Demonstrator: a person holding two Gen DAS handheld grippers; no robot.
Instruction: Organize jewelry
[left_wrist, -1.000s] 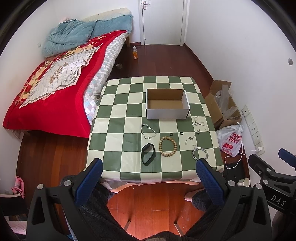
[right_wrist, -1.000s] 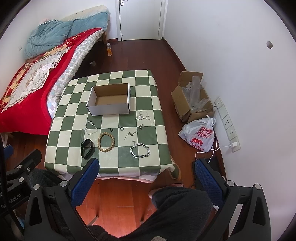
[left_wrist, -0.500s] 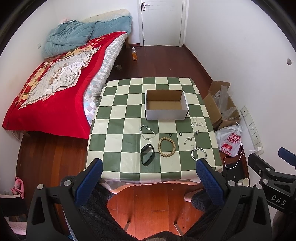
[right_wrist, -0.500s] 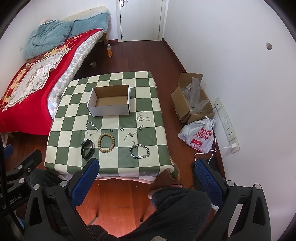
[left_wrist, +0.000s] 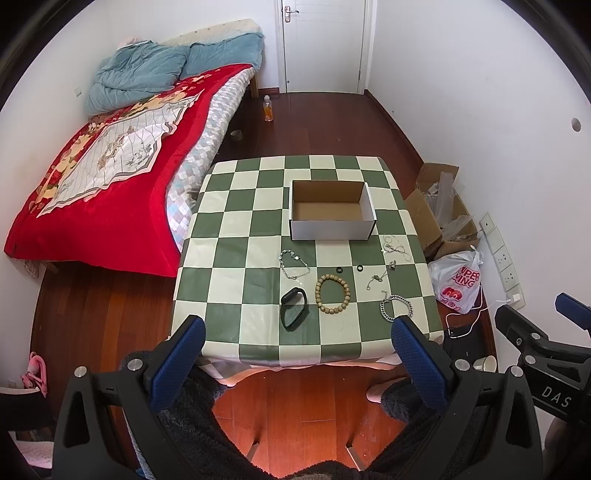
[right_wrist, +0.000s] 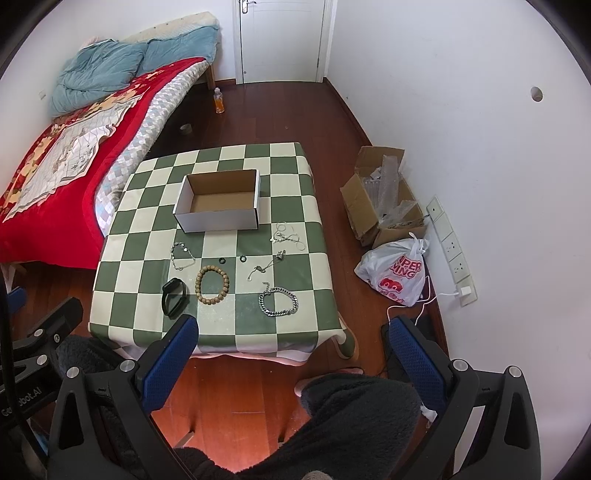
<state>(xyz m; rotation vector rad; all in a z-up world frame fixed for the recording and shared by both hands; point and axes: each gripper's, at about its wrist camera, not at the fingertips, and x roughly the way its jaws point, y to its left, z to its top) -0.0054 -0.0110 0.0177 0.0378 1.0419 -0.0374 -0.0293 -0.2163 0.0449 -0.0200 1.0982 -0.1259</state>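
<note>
The thin chains (left_wrist: 395, 246) near the open cardboard box (left_wrist: 331, 210) are too fine to resolve. Left gripper (left_wrist: 299, 345) and right gripper (right_wrist: 291, 345) hang above the checkered table (right_wrist: 147, 199), fingers wide apart, holding nothing.

left hand-held gripper (left_wrist: 297, 341) agape, right hand-held gripper (right_wrist: 291, 341) agape

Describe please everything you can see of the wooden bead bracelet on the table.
The wooden bead bracelet is a closed ring of round tan beads, wood by the look, lying flat on the checkered tablecloth. It sits in the front half of the table, between the black band on its left and the silver chain bracelet on its right. Nothing touches it, and neither gripper is near it.
</note>
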